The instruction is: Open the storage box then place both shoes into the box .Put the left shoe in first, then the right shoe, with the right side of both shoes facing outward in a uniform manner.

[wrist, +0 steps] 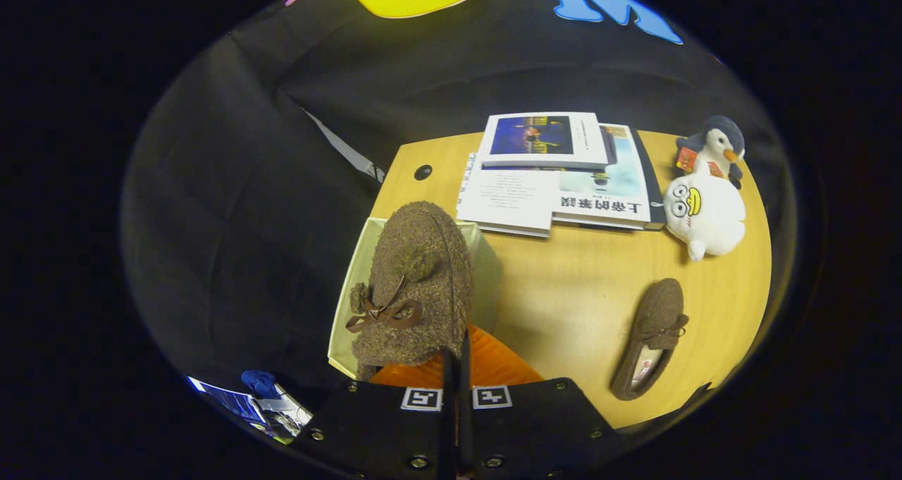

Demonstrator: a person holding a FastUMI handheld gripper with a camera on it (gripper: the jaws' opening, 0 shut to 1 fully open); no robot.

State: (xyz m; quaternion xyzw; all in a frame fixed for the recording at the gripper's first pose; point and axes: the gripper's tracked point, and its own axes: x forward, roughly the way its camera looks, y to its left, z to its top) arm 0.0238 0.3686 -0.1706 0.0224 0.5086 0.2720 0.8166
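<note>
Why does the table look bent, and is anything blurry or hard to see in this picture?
Gripper view: the fisheye lens bows the table edges; light falls on the tabletop, the surroundings stay dark; the held shoe, close up in the shut tongs, looks oversized and hides much of the box; the other shoe is sharp.

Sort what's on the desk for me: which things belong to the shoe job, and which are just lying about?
Job:
- held shoe, gripped over the box, jaws nearly closed
- storage box, open
- second shoe, on the desk
- gripper

Lying about:
- stacked books
- plush penguin
- desk
</note>
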